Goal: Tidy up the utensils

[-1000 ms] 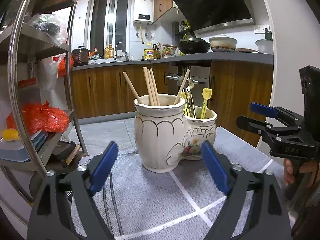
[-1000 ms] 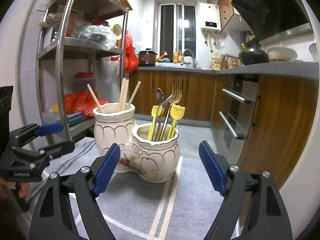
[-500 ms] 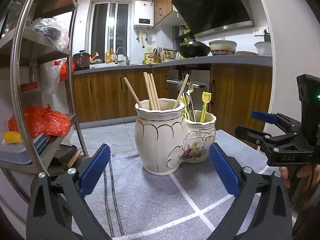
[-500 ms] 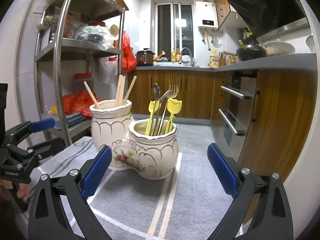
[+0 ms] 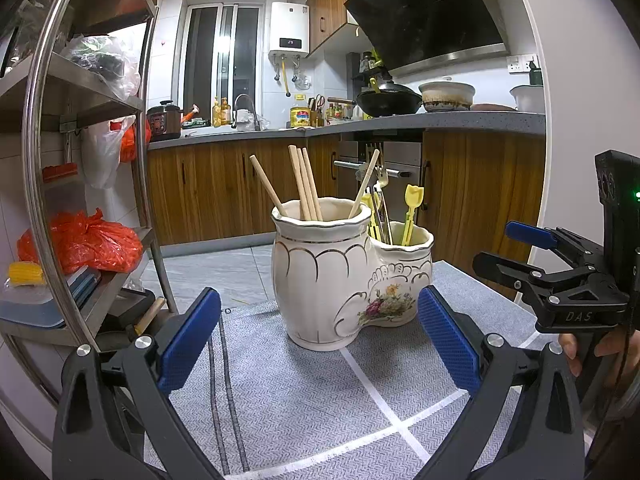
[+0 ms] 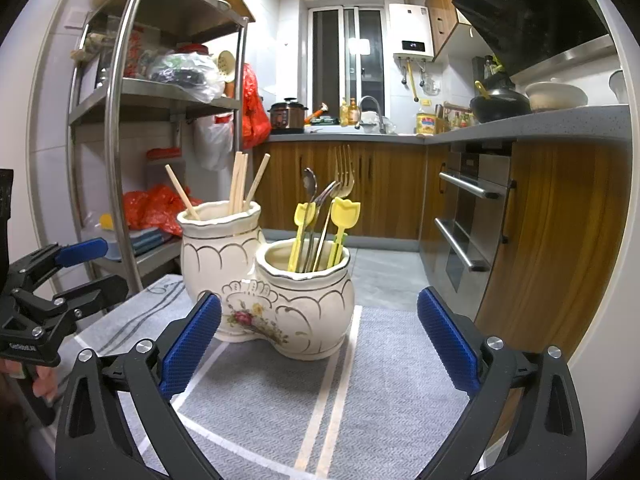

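While both hand-held grippers, left (image 5: pixel 318 338) and right (image 6: pixel 318 338), have just spread wide (nothing between them), chopsticks (image 5: pixel 306 184) ahead stand near-upright in the ceramic holder (image 5: pixel 324 272).

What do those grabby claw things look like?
Each is a black plastic frame with triangular cut-outs and silver screws. The left gripper and right gripper both carry ribbed blue pads on their two fingers. White letters mark their sides, and a green light glows on the right one.

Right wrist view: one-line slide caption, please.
Open right tongs face a cream ceramic double utensil holder on a grey mat.
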Demonstrator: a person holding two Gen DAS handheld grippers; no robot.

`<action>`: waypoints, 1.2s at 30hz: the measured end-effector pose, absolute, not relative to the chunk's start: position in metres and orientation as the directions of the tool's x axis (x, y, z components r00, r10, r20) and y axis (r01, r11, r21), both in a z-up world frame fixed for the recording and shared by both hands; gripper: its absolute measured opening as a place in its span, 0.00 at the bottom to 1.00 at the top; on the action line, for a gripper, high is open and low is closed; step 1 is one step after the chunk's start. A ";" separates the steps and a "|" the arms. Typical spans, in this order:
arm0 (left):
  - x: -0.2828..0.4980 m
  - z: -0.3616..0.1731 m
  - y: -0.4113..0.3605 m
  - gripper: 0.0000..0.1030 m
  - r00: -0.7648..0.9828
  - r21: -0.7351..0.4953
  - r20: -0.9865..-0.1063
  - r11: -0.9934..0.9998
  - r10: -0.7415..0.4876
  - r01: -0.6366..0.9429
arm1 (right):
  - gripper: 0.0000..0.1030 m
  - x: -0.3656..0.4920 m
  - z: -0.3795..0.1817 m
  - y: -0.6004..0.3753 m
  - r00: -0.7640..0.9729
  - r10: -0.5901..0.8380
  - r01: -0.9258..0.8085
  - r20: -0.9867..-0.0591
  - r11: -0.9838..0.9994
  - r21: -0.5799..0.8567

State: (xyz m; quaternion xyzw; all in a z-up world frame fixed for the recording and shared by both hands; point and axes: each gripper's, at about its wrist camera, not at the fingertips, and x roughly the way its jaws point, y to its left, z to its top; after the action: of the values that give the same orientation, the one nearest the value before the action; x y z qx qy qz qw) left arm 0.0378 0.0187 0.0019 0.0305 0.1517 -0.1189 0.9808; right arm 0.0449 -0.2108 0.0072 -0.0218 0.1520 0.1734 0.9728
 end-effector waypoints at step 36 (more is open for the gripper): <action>0.038 -0.001 0.019 0.95 0.925 0.022 -0.309 0.971 -0.220 0.238 | 0.95 0.045 0.007 -0.212 0.893 0.332 -0.345 -0.303 0.938 0.010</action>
State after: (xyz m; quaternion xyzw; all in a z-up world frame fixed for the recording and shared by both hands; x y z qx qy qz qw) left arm 0.0377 0.0192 -0.0006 0.0293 0.1540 -0.1168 0.9807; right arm 0.0454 -0.2121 0.0067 -0.0219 0.1519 0.1740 0.9727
